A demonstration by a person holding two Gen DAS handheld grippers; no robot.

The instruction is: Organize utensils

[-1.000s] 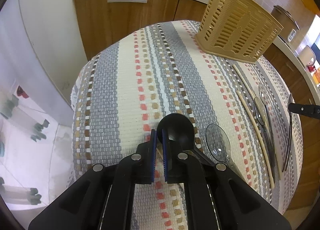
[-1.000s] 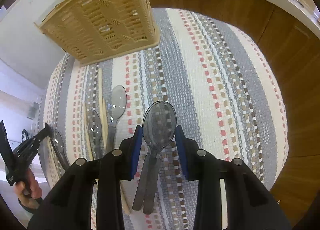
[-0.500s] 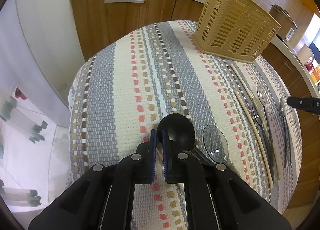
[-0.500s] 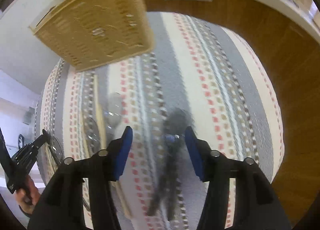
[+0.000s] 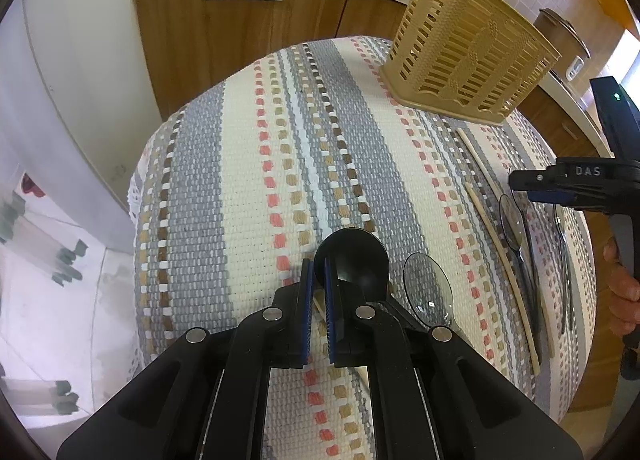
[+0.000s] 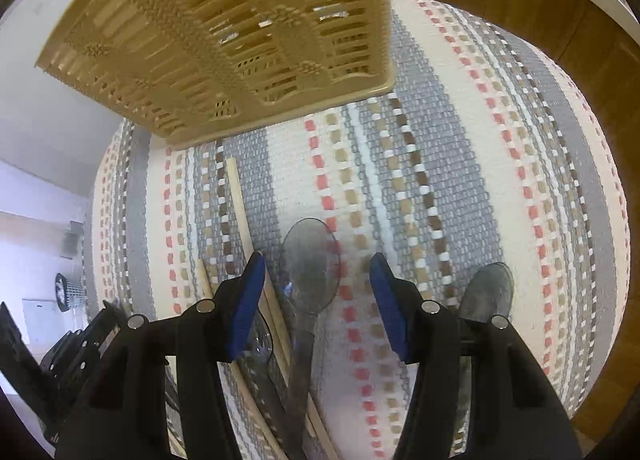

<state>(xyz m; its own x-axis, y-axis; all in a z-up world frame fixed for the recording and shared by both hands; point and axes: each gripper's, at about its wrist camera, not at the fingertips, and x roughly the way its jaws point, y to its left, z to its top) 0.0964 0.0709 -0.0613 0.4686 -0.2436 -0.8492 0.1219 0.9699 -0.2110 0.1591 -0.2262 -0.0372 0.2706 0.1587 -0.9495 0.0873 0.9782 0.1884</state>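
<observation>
Left wrist view: left hand-held gripper (image 5: 317, 292) low over the bench (image 5: 240, 188), blue pads nearly pressed together, only a thin slit between them, nothing pinched. Black spoon (image 5: 354, 266) just beyond and right of the tips, bowl pointing away toward the cabinets, handle running back under the gripper body. Clear spoon (image 5: 428, 292) just beside it on the right, same heading, bowl away. Farther right, two wooden chopsticks (image 5: 500, 256) lying lengthwise along the cloth stripes, far ends toward the tan slotted utensil basket (image 5: 468, 60), which stands upright at the far right of the striped cloth. More clear spoons (image 5: 514, 220) beside the chopsticks, bowls away. Right hand-held gripper (image 5: 560, 184) hanging above those spoons.

Right wrist view: right hand-held gripper (image 6: 318, 300) spread wide, pads well apart, empty. Clear spoon (image 6: 310, 264) lying between the pads on the cloth, bowl pointing forward toward the basket (image 6: 224, 32), handle trailing back toward the camera. Chopsticks (image 6: 240, 204) just left of it, roughly parallel, slightly angled. Another spoon bowl (image 6: 486, 292) off to the right, partly hidden behind the right finger. Blurred throughout.
</observation>
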